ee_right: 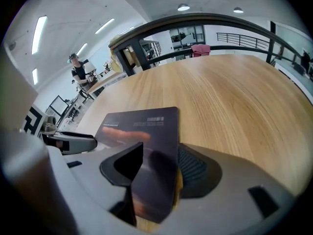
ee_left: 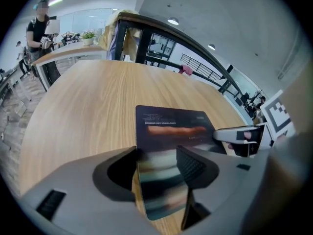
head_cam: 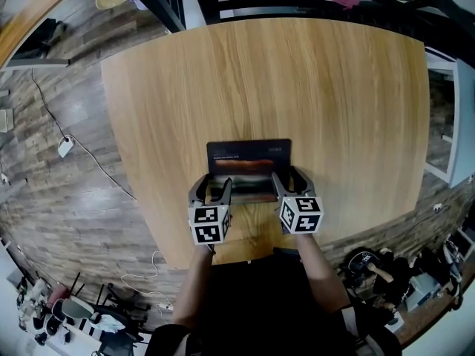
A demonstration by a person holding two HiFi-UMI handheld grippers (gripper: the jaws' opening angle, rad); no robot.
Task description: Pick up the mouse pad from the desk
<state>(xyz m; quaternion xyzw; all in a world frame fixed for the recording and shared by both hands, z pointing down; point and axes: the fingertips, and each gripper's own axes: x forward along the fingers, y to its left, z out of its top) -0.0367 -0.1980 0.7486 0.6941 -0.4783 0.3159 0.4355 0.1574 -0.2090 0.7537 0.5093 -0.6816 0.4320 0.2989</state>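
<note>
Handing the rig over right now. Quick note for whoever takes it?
Left hand-held gripper: open, with the mouse pad's near left corner between its jaws, not clamped.
Right hand-held gripper: open, with the pad's near right corner between its jaws, not clamped.
Mouse pad: lying on the desk, toward the person's side.
Done: both grippers set at the pad.
Left: close on the pad and lift it off the desk.

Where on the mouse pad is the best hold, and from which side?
Probably the near edge of the mouse pad, at its two near corners, coming from the person's side. It is thin and lies flat on the desk, so only an edge offers a hold, and the near one is closest.
</note>
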